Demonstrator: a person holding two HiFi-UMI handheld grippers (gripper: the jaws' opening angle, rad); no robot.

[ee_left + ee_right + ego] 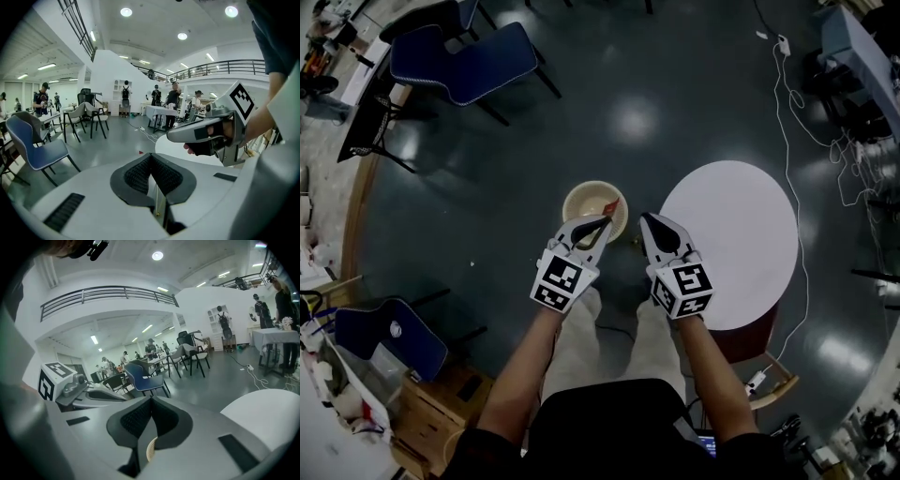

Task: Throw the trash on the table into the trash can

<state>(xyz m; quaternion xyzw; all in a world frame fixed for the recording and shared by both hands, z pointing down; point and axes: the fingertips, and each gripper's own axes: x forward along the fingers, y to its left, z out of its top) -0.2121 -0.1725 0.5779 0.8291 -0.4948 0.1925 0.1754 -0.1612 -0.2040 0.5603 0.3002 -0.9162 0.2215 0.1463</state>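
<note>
**A:** Item one, trash can (594, 208). Where does it stand?
**B:** It is a cream, round, open-topped can on the floor. The white round table (741, 234) is just right of the can, and its top looks bare from the head view.

**A:** Item two, the trash?
**B:** One small red scrap (612, 204) sits over the can's right rim. Its long axis slants outward from the can's middle. It lies right at the tip of the left claw (606, 220). I cannot tell whether it is pinched there or lying in the can.

**A:** Items three and four, the claws?
**B:** The left claw is clenched, pads meeting. The right claw (646, 218) is also clenched, with nothing between its pads, and it hangs right of the can, between can and table.

**A:** Which relation governs the next move?
**B:** My judgement is that the left claw is the nearer one, with its tip already above the can's rim. If it does hold the scrap, letting go there should drop it inside the can.
</note>
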